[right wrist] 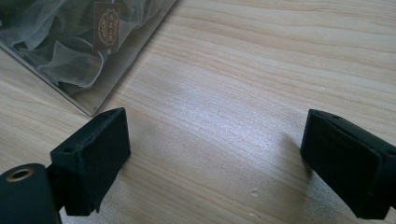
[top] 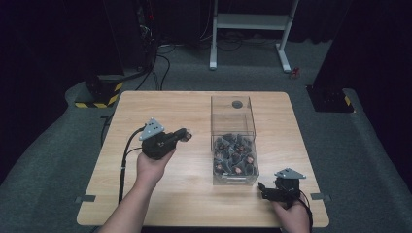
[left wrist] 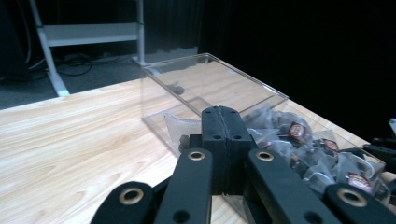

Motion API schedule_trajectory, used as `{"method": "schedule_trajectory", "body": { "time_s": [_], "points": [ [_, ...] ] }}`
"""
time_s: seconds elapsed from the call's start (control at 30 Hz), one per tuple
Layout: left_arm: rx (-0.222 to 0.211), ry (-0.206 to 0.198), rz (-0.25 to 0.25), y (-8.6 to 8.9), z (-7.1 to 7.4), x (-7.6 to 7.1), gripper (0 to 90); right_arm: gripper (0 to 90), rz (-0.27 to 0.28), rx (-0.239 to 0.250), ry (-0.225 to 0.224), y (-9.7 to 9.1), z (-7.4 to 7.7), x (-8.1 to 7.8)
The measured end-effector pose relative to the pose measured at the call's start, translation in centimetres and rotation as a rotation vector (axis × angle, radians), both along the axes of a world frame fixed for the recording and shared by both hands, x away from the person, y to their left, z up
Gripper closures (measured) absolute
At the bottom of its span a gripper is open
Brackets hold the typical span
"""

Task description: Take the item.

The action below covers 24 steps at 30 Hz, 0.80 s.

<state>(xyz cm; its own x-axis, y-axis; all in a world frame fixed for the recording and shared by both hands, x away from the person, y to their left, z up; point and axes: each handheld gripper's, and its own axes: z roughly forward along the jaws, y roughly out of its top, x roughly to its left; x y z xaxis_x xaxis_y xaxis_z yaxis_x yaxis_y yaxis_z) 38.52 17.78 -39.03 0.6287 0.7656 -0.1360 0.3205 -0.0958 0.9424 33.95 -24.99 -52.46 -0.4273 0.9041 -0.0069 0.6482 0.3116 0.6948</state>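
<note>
While my left gripper (top: 184,135) hangs above the counter (top: 160,199), its jaws are pressed flat together with nothing between them; in the left gripper view the two black pads meet along one seam. From above, that gripper points right, toward the clear box (top: 232,141), with a gap of bare wood between the tips and the box wall. I hold it in my left hand (top: 153,165), its cable trailing back along the forearm.

My box stands right of the counter's middle, long side running away from me. Its far half has bare floor, and a dark round spot sits at the far end. Its near half is heaped with tea bags (top: 235,155): pale gauzy pouches with small dark tags. In the left gripper view I see the bags (left wrist: 303,140) just past the closed jaws, behind the clear wall.

My right gripper (top: 265,189) rests low at the near right corner of the counter, just beside the box's near right corner but not touching it. Its jaws stand wide apart, with bare wood between them in the right gripper view. A corner of the box (right wrist: 88,88) shows there at upper left, a tagged bag (right wrist: 105,23) pressed against its wall.
</note>
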Motion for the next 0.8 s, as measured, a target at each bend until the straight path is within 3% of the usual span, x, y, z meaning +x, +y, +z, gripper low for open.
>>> {"method": "schedule_trajectory", "body": {
  "time_s": [0.8],
  "points": [
    [0.004,-0.014,0.098,5.3,0.5,-0.1,90.0,8.1,-0.001,0.0,0.0,0.0,0.0,0.0]
  ]
}}
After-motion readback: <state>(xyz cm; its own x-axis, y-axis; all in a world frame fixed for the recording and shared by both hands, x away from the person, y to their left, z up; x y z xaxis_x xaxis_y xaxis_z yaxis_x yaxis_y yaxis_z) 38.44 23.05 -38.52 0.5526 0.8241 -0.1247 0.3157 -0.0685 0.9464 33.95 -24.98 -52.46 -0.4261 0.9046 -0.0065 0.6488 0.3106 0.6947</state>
